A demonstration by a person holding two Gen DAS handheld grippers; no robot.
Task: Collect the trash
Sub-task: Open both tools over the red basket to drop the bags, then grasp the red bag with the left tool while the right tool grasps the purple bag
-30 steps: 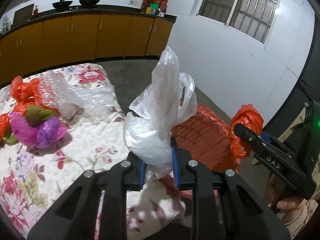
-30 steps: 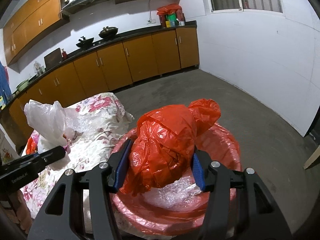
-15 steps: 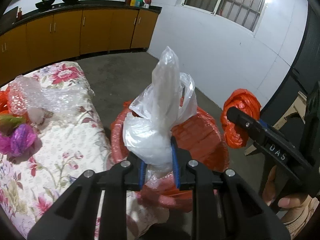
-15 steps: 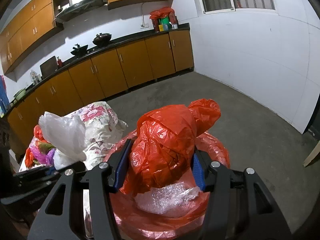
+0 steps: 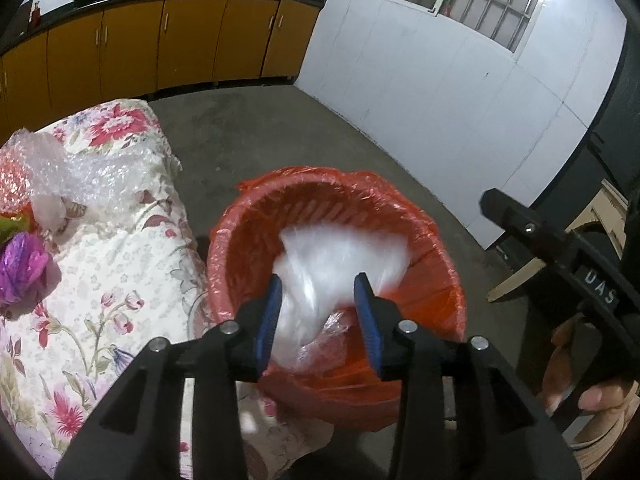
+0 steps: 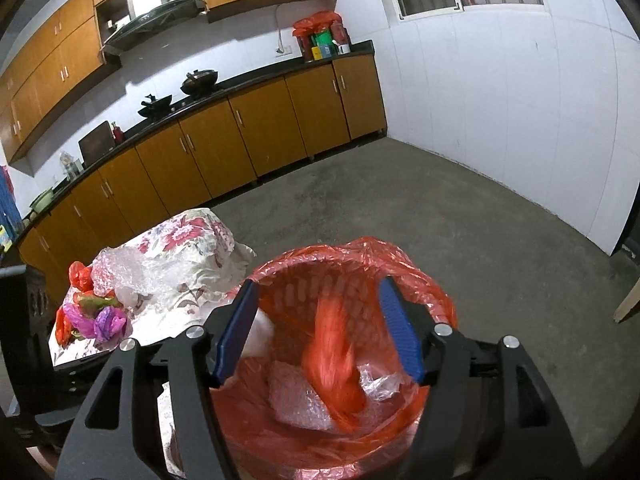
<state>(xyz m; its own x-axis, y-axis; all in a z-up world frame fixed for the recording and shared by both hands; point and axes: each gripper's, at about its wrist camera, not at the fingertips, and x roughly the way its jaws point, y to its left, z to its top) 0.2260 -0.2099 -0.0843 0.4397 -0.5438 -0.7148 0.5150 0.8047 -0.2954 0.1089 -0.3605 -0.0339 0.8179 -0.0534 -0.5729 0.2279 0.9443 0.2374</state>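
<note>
A bin lined with a red bag [image 5: 320, 178] stands on the floor beside the table. My left gripper [image 5: 319, 304] hangs over it with its jaws opening. A white plastic bag [image 5: 340, 252] is a blur below and between the pads, dropping free into the bin. My right gripper [image 6: 318, 322] is above the same bin [image 6: 360, 250], jaws opening wide. A crumpled red bag [image 6: 332, 356] falls blurred between them onto bubble wrap [image 6: 298, 398] at the bottom. One right gripper finger [image 5: 520, 224] shows in the left wrist view.
The table with a floral cloth [image 5: 132, 240] carries more trash: bubble wrap [image 5: 80, 172], a purple bag [image 5: 22, 266] and a red bag [image 6: 78, 276]. Bare concrete floor [image 6: 440, 208] lies beyond the bin. Cabinets line the far wall. A hand [image 5: 576, 388] holds the right gripper.
Both grippers opened and let go. The white bag left the left jaws and the red bag left the right jaws; both are dropping into the bin. The left gripper moved over the bin.
</note>
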